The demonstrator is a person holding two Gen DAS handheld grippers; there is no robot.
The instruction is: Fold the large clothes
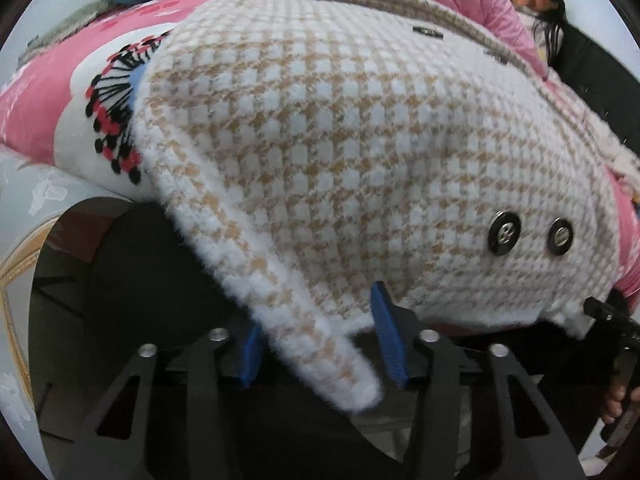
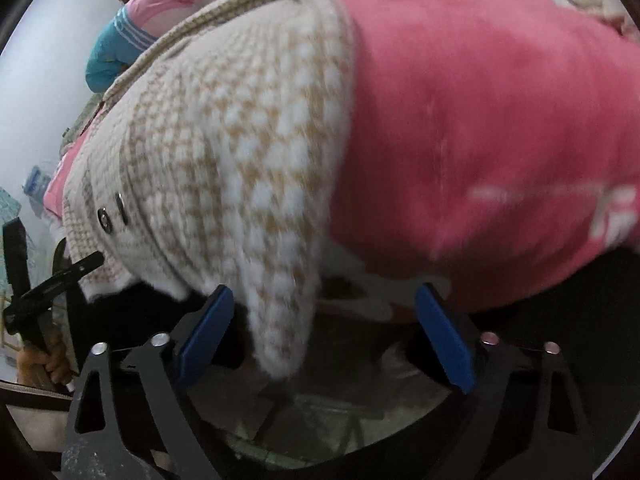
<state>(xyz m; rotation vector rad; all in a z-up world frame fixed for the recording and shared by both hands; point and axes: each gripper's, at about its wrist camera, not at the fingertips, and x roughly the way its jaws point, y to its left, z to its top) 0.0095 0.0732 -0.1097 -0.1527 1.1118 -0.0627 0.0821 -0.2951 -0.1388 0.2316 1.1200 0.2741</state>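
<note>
Cardigan (image 2: pixel 224 168) motion-blurred; bedspread (image 2: pixel 480 140) smeared.

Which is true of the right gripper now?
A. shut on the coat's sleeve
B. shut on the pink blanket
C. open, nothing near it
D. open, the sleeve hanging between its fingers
D: in the right wrist view the right gripper stands open, its blue pads far apart, and the sleeve of the checked coat hangs down between them without being pinched; the pink blanket lies beyond, ungripped.
</note>
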